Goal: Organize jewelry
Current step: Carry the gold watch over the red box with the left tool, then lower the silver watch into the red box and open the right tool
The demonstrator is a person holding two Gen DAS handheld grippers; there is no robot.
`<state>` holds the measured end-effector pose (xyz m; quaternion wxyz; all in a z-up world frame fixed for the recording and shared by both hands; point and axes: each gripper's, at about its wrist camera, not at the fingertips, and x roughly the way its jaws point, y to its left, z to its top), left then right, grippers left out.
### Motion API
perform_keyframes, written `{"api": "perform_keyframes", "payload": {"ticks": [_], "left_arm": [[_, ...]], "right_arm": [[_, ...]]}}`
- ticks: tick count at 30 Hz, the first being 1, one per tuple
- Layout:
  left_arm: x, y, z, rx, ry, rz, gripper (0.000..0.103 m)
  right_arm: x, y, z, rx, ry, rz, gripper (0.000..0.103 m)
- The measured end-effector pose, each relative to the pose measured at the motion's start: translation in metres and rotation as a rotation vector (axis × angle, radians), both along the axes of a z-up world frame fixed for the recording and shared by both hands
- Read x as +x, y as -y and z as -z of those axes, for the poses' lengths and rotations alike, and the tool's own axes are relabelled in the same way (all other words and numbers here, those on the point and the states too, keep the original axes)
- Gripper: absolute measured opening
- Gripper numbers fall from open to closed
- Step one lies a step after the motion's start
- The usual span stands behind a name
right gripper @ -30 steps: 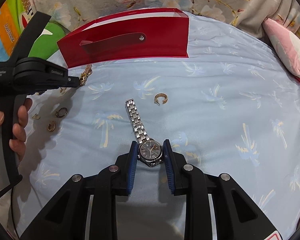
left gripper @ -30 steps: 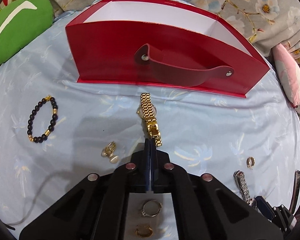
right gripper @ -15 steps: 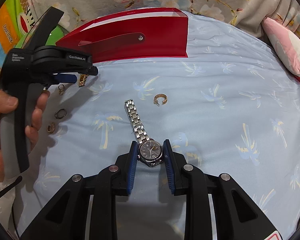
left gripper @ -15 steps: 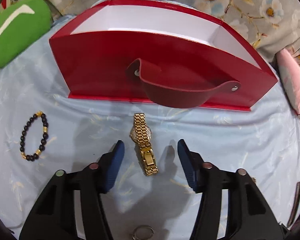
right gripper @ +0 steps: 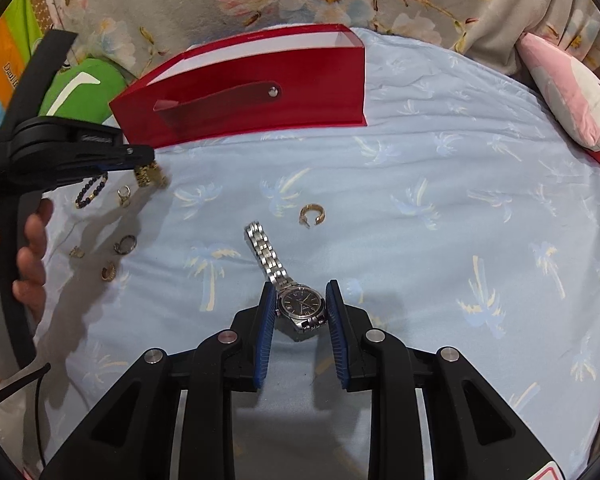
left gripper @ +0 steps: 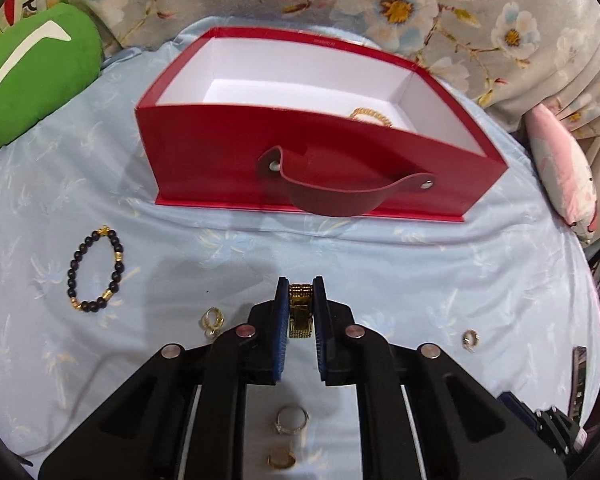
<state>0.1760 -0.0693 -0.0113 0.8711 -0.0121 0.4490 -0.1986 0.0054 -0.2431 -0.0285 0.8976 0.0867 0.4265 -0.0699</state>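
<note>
Two hand-held grippers: left (left gripper: 300,312) closing on gold watch (left gripper: 300,312), lift clear into box (left gripper: 308,92); right (right gripper: 300,312) pinches silver watch (right gripper: 302,304).

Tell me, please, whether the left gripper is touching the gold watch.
Touching: in the left wrist view the closing left gripper has both blue pads against the gold watch band.

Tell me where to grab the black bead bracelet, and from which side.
Pinch one side of the black bead bracelet, coming straight down from above, one finger inside the loop and one outside. It lies flat as an open loop on the blue cloth, so the middle is free and a sideways approach would probably just push it.
</note>
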Motion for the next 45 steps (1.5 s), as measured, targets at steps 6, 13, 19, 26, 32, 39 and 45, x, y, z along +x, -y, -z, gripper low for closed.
{"api": "perform_keyframes", "payload": {"ticks": [6, 13, 19, 26, 32, 39, 45], "left_arm": [[-0.031, -0.016, -0.037, -0.027, 0.068, 0.032, 0.011], [-0.049, -0.035, -0.073, -0.049, 0.115, 0.053, 0.011], [-0.043, -0.044, -0.11, -0.013, 0.195, 0.051, 0.011], [-0.002, -0.038, -0.15, 0.017, 0.281, 0.04, 0.011], [0.054, -0.02, -0.172, 0.036, 0.322, 0.02, 0.011], [0.133, 0.006, -0.165, 0.083, 0.328, -0.026, 0.011], [0.145, 0.0, -0.14, 0.079, 0.297, -0.051, 0.011]], "right_arm": [[-0.005, 0.002, -0.023, 0.005, 0.05, 0.001, 0.024], [-0.008, 0.003, -0.056, 0.02, 0.105, -0.02, 0.024], [0.008, 0.004, -0.094, -0.028, 0.168, -0.054, 0.023], [0.058, 0.012, -0.146, -0.083, 0.261, -0.082, 0.023], [0.132, 0.021, -0.179, -0.116, 0.304, -0.111, 0.0], [0.229, 0.021, -0.178, -0.149, 0.269, -0.138, 0.0], [0.206, 0.028, -0.136, -0.095, 0.243, -0.122, 0.001]]}}
